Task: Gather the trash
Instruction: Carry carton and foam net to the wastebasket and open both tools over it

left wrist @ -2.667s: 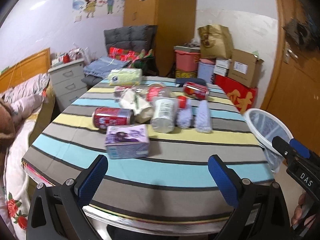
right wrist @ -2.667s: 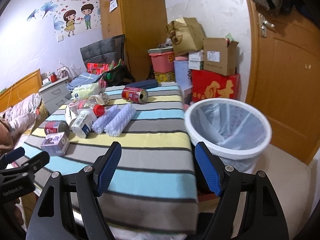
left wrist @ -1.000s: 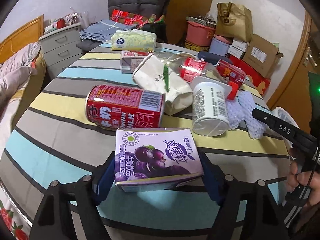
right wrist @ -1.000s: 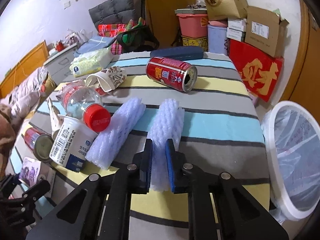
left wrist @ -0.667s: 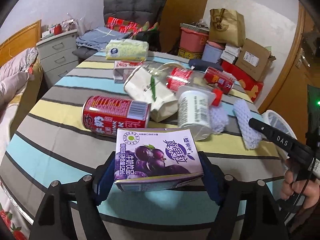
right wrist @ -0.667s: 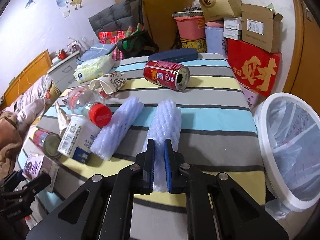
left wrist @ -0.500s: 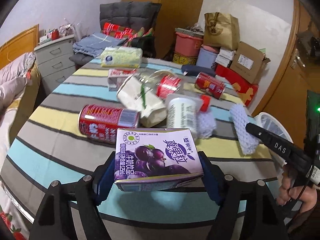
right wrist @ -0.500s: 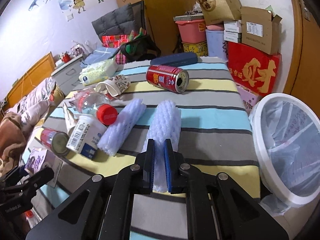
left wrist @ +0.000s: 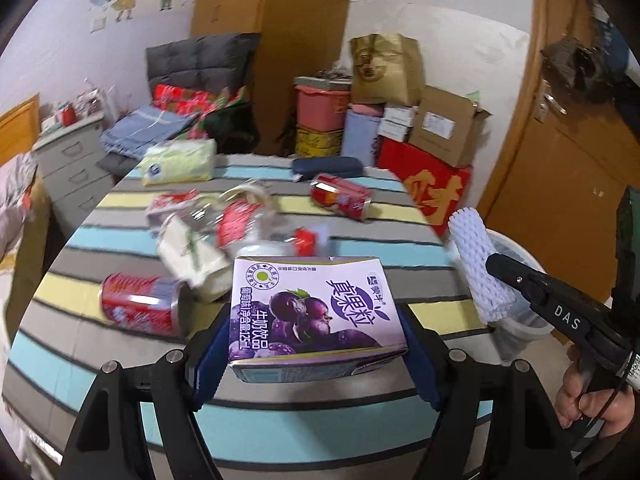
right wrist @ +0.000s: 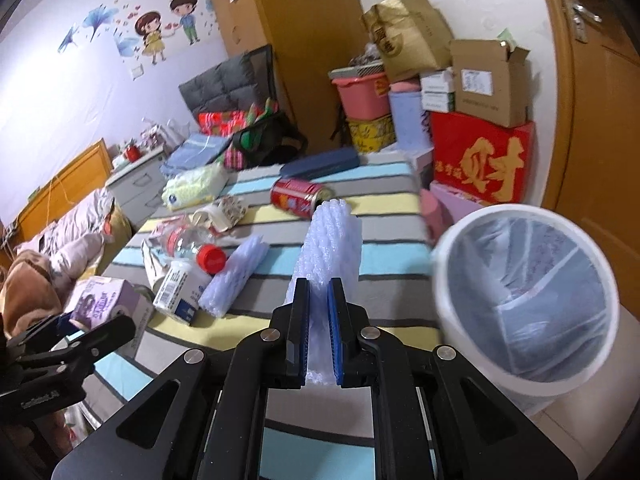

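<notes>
Carrying 2 pieces of trash clear of the striped table (left wrist: pixel 280 432): left gripper (left wrist: pixel 316 356) clamps the purple milk carton (left wrist: pixel 312 312); right gripper (right wrist: pixel 319 332) pinches the white foam sleeve (right wrist: pixel 330 236), the lined bin (right wrist: pixel 528 384) at its 3 o'clock, presumably for dropping.

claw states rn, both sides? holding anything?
Left claw: shut on the purple drink carton, lifted off the table.
Right claw: shut on the white foam net sleeve, near the white trash bin.
</notes>
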A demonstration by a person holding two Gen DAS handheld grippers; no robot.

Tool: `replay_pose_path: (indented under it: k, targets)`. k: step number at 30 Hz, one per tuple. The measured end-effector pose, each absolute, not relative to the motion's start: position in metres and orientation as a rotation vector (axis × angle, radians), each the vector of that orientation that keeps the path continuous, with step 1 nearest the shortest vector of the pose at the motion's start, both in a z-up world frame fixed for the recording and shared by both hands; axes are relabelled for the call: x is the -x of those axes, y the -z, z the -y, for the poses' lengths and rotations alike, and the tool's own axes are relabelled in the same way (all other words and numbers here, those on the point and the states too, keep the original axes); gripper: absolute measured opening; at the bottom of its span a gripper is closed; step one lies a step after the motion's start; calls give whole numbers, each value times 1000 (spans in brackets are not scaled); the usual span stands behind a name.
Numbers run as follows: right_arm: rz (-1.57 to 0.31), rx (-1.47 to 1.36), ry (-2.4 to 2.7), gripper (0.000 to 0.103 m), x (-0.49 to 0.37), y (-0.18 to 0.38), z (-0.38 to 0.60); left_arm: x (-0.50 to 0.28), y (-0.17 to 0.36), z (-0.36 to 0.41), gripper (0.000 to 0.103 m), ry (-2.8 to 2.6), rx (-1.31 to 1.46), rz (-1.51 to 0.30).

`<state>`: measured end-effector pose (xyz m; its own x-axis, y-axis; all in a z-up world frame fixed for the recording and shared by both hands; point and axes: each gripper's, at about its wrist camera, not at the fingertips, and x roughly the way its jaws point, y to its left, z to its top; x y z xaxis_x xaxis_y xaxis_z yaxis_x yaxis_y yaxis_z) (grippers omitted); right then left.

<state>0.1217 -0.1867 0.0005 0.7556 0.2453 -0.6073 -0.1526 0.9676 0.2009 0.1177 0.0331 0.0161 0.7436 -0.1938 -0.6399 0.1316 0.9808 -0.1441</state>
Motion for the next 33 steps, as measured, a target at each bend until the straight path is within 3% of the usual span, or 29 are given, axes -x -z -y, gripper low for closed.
replay_pose_path:
  k: [14, 33]
  targets:
    - [-620, -169, -42, 9, -108, -15, 264, -140, -43, 85, 77, 365, -37, -657]
    - [-708, -199, 71, 9, -122, 14, 340, -193, -12, 206, 77, 541, -96, -729]
